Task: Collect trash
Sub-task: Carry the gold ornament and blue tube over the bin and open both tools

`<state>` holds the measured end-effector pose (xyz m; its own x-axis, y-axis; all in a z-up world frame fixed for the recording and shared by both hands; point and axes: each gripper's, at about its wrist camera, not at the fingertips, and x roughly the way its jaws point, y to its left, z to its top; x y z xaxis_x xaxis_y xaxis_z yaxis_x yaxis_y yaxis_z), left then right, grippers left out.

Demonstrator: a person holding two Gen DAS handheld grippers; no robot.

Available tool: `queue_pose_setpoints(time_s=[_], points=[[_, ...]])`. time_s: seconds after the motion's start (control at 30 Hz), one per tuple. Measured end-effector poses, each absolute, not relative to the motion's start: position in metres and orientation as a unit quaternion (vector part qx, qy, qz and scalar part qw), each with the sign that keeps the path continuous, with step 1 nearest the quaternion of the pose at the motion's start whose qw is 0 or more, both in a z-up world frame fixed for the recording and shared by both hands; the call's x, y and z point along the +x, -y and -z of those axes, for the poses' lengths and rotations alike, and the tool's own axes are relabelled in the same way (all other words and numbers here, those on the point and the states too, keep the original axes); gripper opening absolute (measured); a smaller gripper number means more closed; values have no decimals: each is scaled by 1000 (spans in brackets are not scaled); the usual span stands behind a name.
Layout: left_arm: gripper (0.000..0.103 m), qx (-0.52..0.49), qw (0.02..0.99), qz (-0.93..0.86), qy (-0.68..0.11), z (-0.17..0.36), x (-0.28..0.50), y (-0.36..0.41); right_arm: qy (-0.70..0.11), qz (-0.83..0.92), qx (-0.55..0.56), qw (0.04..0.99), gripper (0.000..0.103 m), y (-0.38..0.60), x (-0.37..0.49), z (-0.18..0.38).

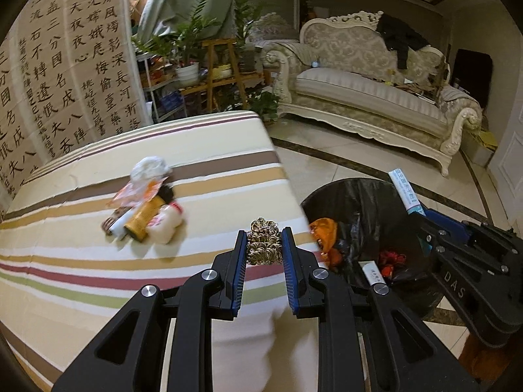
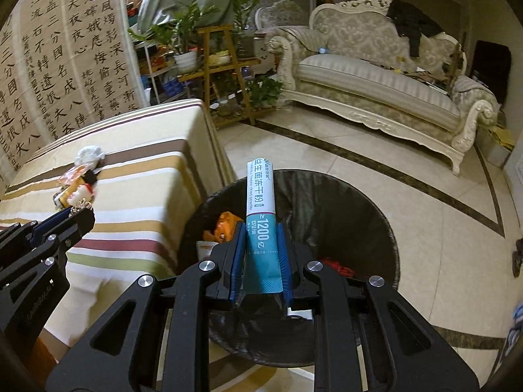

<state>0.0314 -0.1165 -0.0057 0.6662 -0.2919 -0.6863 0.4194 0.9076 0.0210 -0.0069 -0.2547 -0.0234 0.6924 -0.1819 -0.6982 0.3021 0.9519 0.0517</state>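
My left gripper (image 1: 264,243) is shut on a golden metal scouring ball (image 1: 263,241), held over the right edge of the striped table (image 1: 81,268). My right gripper (image 2: 261,245) is shut on a white and teal sachet (image 2: 261,205), held upright over the black-lined trash bin (image 2: 376,228). The bin (image 1: 359,196) stands on the floor beside the table and holds orange and red wrappers (image 1: 323,238). A pile of trash (image 1: 147,209) lies on the table: a white crumpled tissue, an orange wrapper, a yellow tube, small bottles.
A cream sofa (image 1: 376,91) stands across the tiled floor. A plant shelf (image 1: 212,65) and a calligraphy screen (image 1: 65,65) are behind the table. The table's cloth hangs down at its right edge, close to the bin.
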Motion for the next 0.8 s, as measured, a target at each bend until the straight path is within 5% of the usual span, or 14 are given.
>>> queue_pose_setpoints(time_s=[0.8], points=[[24, 134, 897, 222, -358, 22, 40, 181, -371, 162, 111, 908, 20, 301, -11, 39]])
